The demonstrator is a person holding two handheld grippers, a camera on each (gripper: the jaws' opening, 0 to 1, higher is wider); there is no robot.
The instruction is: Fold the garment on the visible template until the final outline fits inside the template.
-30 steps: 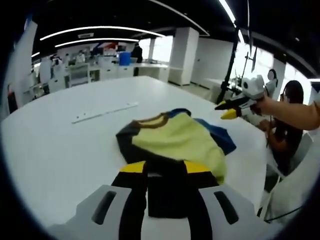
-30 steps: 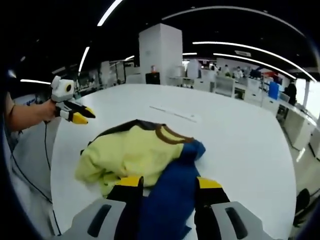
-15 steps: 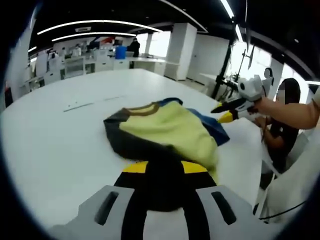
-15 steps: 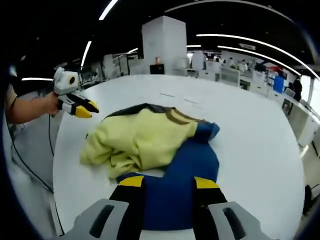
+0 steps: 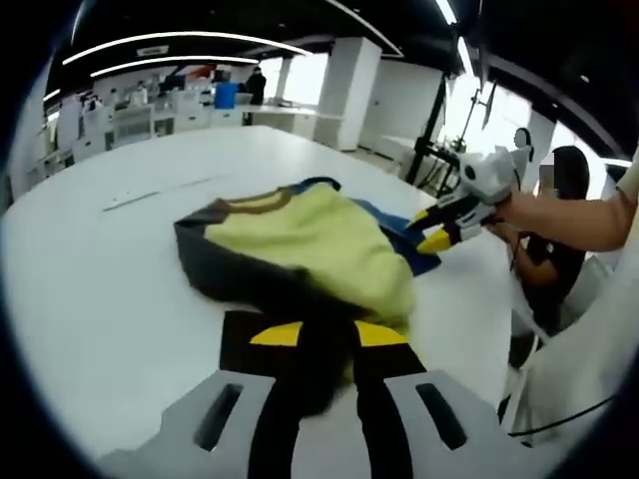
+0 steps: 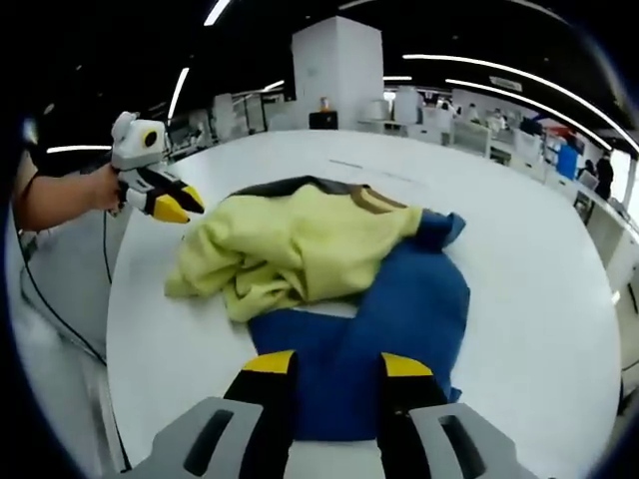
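Your left claw (image 5: 318, 349) is clamped on a dark sleeve of the crumpled yellow, navy and blue knit garment (image 5: 300, 239). Your right claw (image 6: 339, 384) pinches its blue fabric. The garment lies bunched mid-bench on the round white bench (image 6: 519, 259); brown collar (image 6: 371, 200) points away from your right claw; long axis unclear.
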